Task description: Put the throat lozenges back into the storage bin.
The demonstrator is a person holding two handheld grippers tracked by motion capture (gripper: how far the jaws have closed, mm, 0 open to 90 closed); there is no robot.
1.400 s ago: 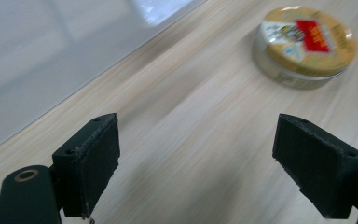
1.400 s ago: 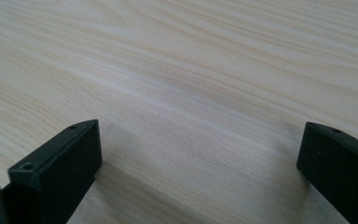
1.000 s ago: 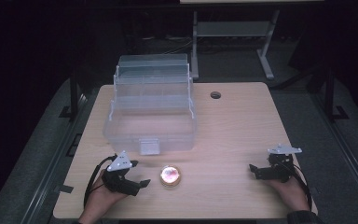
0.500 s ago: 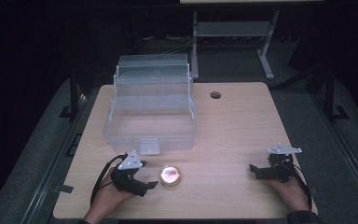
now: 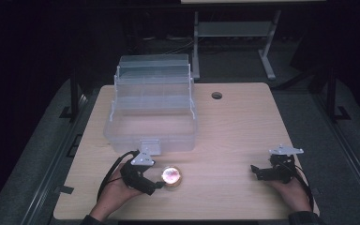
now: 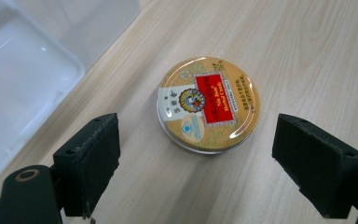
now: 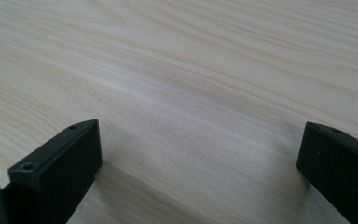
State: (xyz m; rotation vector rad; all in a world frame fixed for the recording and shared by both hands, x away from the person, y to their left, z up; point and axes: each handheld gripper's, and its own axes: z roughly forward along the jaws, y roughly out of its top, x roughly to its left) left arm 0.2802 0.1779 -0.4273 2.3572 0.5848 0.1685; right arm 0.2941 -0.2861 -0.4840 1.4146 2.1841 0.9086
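A small round gold tin (image 5: 171,176) (image 6: 208,103) with a red label lies flat on the wooden table (image 5: 243,126), just in front of a clear plastic box (image 5: 151,111). My left gripper (image 5: 153,183) (image 6: 205,163) is open right beside the tin; its jaws stand wide on either side, a little short of it and not touching it. My right gripper (image 5: 255,171) (image 7: 200,168) rests open near the table's front right, with bare wood between its jaws.
The clear box has tiered trays swung open toward the back and a latch (image 5: 151,146) on its front wall; its corner (image 6: 23,84) shows left of the tin. A cable hole (image 5: 216,95) lies in the table at the back. A metal stand (image 5: 234,33) is behind the table.
My left gripper has moved right and forward toward the tin, from a short way off to right beside it. The right gripper has stayed put.
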